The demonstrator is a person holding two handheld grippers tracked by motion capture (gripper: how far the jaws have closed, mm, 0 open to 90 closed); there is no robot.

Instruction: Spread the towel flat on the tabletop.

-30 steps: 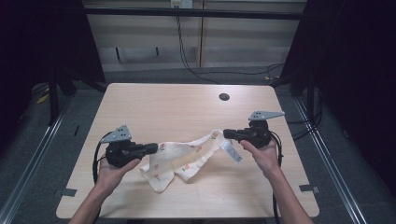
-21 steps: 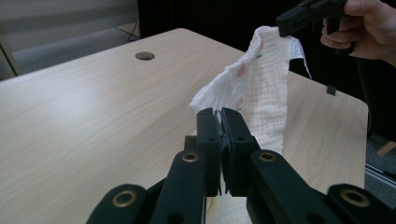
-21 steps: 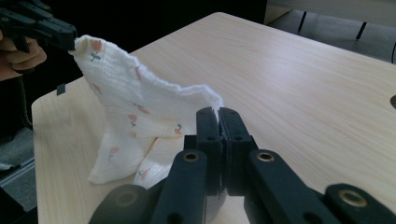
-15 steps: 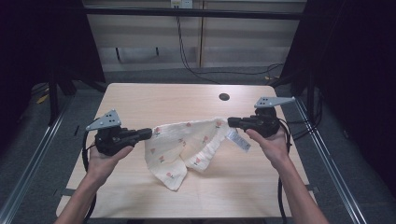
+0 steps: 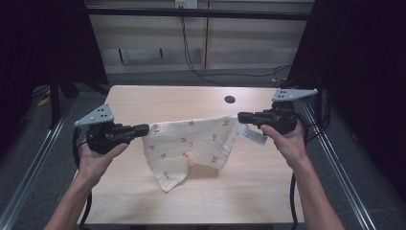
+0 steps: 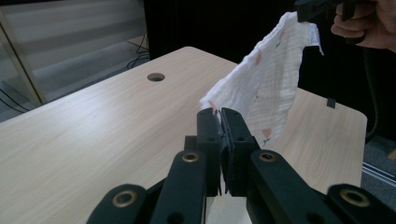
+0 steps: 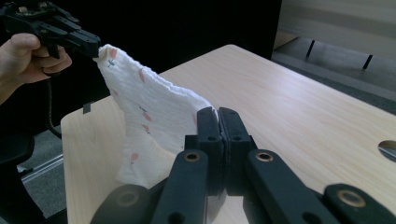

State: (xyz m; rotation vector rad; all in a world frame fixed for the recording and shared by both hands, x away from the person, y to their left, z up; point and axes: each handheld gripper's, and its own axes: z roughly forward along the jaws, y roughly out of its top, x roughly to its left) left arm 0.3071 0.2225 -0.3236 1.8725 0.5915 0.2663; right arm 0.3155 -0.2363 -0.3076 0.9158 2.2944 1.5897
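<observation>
Two black grippers are seen: the left gripper (image 5: 143, 129) and right gripper (image 5: 242, 116), each topped by a grey three-cornered plate with dark holes. Brass-coloured rivets are set in the jaw links. Black cables trail down. Forearms are bare, unsleeved.

a pale wooden table (image 5: 143, 100) with a round hole (image 5: 230, 99); black cables (image 5: 191, 62) on the floor behind.

Surface (image 5: 143, 201): pale wood-grain top, rounded corners. Round cable hole (image 5: 230, 99) near far edge. Cloth's (image 5: 191, 146) lower folds rest mid-surface.
</observation>
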